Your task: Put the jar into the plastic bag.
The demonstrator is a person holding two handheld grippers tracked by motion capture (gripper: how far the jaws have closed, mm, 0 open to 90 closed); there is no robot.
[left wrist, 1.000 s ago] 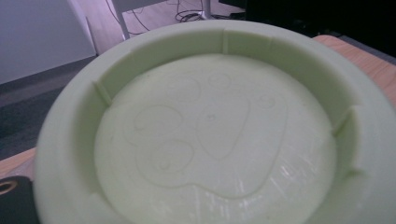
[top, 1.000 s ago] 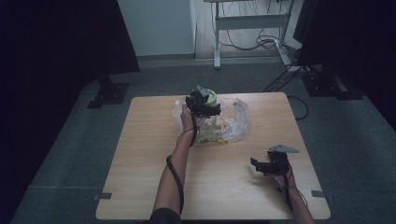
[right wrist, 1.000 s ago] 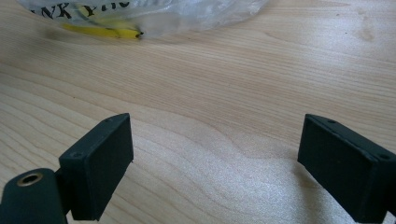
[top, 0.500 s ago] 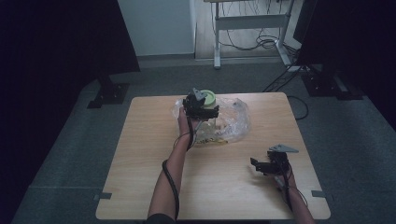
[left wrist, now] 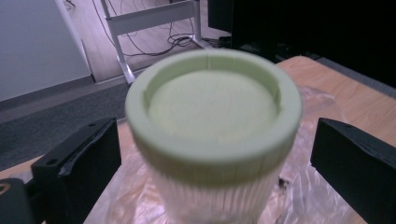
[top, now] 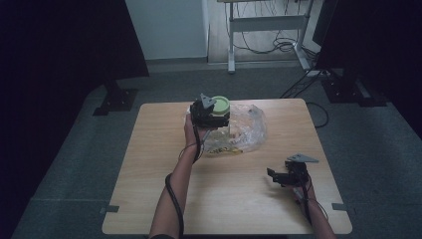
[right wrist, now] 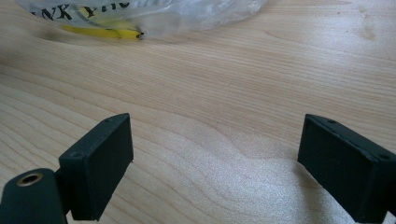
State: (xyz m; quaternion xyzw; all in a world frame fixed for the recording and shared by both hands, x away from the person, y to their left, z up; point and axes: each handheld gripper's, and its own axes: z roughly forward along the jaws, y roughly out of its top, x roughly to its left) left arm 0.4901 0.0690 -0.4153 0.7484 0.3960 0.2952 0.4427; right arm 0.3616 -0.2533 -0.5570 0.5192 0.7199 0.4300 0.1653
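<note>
A ribbed clear jar with a pale green lid [top: 219, 105] stands at the table's far middle, on the edge of a crumpled clear plastic bag [top: 242, 132]. My left gripper [top: 208, 112] is at the jar. In the left gripper view the lid [left wrist: 212, 107] sits between the two black jaws, with a narrow gap on each side, so my left gripper [left wrist: 215, 140] is open around it. My right gripper [top: 278, 175] hovers low over bare wood near the front right; its jaws are wide apart and my right gripper [right wrist: 215, 154] is open with nothing between them.
The bag holds something yellow [right wrist: 105, 31] and carries black lettering. The wooden table [top: 149, 199] has bare wood at the left and front. A metal desk frame with cables [top: 263, 30] stands on the floor beyond, and a black stand base [top: 115, 99] sits off the far left corner.
My left gripper has shifted slightly toward the near side beside the jar. The right gripper has stayed in place.
</note>
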